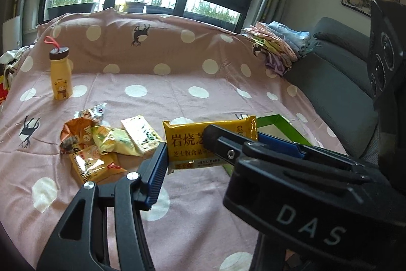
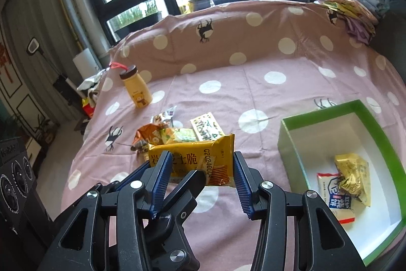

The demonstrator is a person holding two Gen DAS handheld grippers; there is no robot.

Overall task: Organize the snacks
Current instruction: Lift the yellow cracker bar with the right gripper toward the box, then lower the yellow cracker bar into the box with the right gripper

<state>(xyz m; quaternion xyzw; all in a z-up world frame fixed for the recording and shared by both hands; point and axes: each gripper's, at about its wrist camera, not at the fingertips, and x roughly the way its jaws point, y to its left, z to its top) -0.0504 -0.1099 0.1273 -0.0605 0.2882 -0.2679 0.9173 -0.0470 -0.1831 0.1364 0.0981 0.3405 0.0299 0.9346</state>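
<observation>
A yellow snack packet (image 1: pixel 192 141) (image 2: pixel 203 157) hangs above the pink dotted bedsheet, and both grippers are shut on it. My left gripper (image 1: pixel 200 157) presses its left blue pad (image 1: pixel 157 169) on the packet's left edge. Its other finger is hidden behind the right gripper's black body. My right gripper (image 2: pixel 200 164) clamps the packet between its blue pads, with one left finger (image 2: pixel 187 184) reaching in between. A pile of loose snack packets (image 1: pixel 101 144) (image 2: pixel 172 136) lies on the sheet behind. The green box (image 2: pixel 286 141) at the right holds a gold packet (image 2: pixel 352 174) and a white-blue one (image 2: pixel 335 195).
A yellow bear bottle (image 1: pixel 60 73) (image 2: pixel 137 88) stands upright at the far left of the bed. Folded clothes (image 1: pixel 276 48) sit at the far right corner beside a grey sofa (image 1: pixel 337 83). A black speaker (image 2: pixel 15 174) stands off the bed's left edge. Windows lie beyond.
</observation>
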